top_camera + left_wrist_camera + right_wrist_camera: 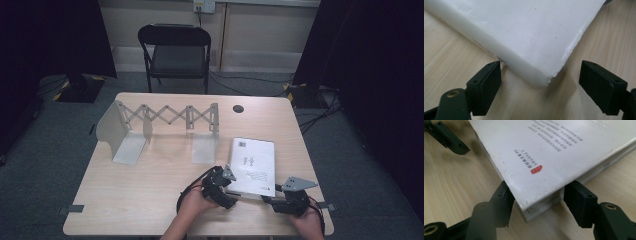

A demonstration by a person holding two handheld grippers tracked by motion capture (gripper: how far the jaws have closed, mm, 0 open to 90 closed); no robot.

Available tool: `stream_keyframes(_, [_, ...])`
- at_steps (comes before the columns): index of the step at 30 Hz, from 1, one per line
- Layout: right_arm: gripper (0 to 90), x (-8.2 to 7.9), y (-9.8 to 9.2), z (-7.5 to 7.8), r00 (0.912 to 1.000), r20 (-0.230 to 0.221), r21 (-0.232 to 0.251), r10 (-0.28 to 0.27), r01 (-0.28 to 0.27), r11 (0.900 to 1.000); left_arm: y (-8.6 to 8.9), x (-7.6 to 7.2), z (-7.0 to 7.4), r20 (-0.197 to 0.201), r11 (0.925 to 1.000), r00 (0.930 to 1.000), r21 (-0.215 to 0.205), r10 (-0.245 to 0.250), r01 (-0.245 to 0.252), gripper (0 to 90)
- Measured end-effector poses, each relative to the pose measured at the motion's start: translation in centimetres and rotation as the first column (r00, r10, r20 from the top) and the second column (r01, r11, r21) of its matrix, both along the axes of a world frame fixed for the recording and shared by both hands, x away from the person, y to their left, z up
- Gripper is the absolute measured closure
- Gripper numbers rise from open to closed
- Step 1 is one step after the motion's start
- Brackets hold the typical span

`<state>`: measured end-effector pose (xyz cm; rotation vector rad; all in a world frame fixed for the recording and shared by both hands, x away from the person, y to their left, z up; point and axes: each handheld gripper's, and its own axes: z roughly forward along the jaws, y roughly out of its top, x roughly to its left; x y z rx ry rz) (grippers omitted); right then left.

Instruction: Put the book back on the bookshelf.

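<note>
A white book (252, 165) lies flat on the wooden table (150, 190), near its front right. My left gripper (231, 195) sits low at the book's near left corner, jaws open. In the left gripper view that corner (544, 80) lies between the open jaws of my left gripper (541, 72), and neither pad touches it. My right gripper (268, 199) is at the near right corner. There the corner of the book (536, 170) lies inside my right gripper (539, 190). One jaw is close under the cover's edge, and the other stands a little off the pages.
An expanding metal book rack (165, 117) with plate ends stands at the back left of the table. A cable hole (238, 108) is at the back edge. A black folding chair (175, 50) stands beyond the table. One jaw of the left gripper (446, 137) appears far off in the right gripper view.
</note>
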<state>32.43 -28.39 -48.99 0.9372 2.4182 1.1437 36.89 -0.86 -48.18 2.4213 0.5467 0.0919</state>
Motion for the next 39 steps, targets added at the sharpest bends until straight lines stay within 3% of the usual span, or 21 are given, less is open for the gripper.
stream_keyframes(3, [43.4,-0.1,-0.1,0.4,0.9999,0.01,0.021,-0.003,0.003,1.0,-0.1,0.0,-0.1,-0.004,1.0,1.0,-0.002,-0.007,0.007,14.3])
stream_keyframes(6, [44.8,-0.2,-0.1,0.8,0.9998,0.02,0.024,-0.005,0.005,1.0,0.2,-0.1,0.4,0.058,1.0,0.9983,0.003,0.006,-0.006,20.1])
stream_keyframes(7, [44.8,-0.2,-0.1,0.8,0.9998,0.02,0.024,-0.005,0.005,1.0,0.2,-0.1,0.4,0.058,1.0,0.9983,0.003,0.006,-0.006,22.5])
stream_keyframes(10, [46.7,-0.3,-0.3,1.2,0.9997,0.023,0.06,-0.009,0.008,0.998,1.0,-0.2,2.4,0.097,0.9964,0.9944,-0.078,0.041,-0.034,22.9])
stream_keyframes(13, [47.9,-0.3,-0.4,1.4,0.9996,0.029,0.072,-0.007,0.005,0.997,0.9,-0.2,3.6,0.121,0.9958,0.9923,-0.091,0.027,-0.016,21.9])
stream_keyframes(15, [48.9,-0.4,-0.4,1.7,0.9994,0.035,0.069,-0.003,0.0,0.998,-0.2,-0.1,4.5,0.148,0.9972,0.989,-0.074,0.009,0.002,15.8])
stream_keyframes(19, [50.2,-0.5,-0.4,2.0,0.9991,0.041,0.078,-0.008,0.004,0.997,-1.9,-0.2,4.9,0.177,0.9971,0.984,-0.067,-0.025,0.037,13.9])
stream_keyframes(20, [50.9,-0.5,-0.4,2.2,0.9988,0.048,0.086,-0.009,0.004,0.996,-3.1,-0.2,4.7,0.184,0.9971,0.9815,-0.045,-0.052,0.062,12.2])
stream_keyframes(21, [50.9,-0.5,-0.4,2.2,0.9988,0.048,0.086,-0.009,0.004,0.996,-3.1,-0.2,4.7,0.184,0.9971,0.9815,-0.045,-0.052,0.062,11.4])
stream_keyframes(23, [51.3,-0.6,-0.4,2.4,0.9988,0.048,0.098,-0.013,0.008,0.995,-4.6,-0.1,4.1,0.208,0.9967,0.975,-0.005,-0.078,0.081,10.8])
stream_keyframes(25, [51.4,-0.5,-0.4,2.4,0.9987,0.05,0.097,-0.011,0.006,0.995,-5.0,0.0,3.9,0.204,0.9968,0.9759,0.001,-0.078,0.08,9.4])
stream_keyframes(27, [51.4,-0.5,-0.3,2.6,0.9985,0.054,0.104,-0.013,0.008,0.995,-5.7,0.2,3.1,0.233,0.9979,0.9705,0.024,-0.063,0.059,9.4])
stream_keyframes(29, [51.4,-0.5,-0.3,2.6,0.9987,0.05,0.1,-0.011,0.006,0.995,-5.9,0.4,3.0,0.229,0.9977,0.9711,0.027,-0.067,0.063,2.3])
stream_keyframes(31, [51.4,-0.5,-0.3,2.6,0.9988,0.049,0.1,-0.011,0.006,0.995,-6.5,0.3,2.6,0.276,0.9948,0.9578,0.081,-0.082,0.062,1.3])
stream_keyframes(33, [51.4,-0.4,-0.3,2.7,0.9987,0.05,0.1,-0.009,0.004,0.995,-6.7,0.2,2.5,0.289,0.9944,0.954,0.09,-0.08,0.056,0.2])
stream_keyframes(34, [51.4,-0.4,-0.3,2.7,0.9987,0.051,0.1,-0.008,0.003,0.995,-6.9,0.1,2.5,0.319,0.9925,0.9443,0.114,-0.079,0.044,2.4])
stream_keyframes(39, [51.3,-0.5,-0.4,2.5,0.9992,0.04,0.089,-0.007,0.004,0.996,-6.7,0.1,2.6,0.314,0.994,0.9464,0.1,-0.075,0.045,6.6])
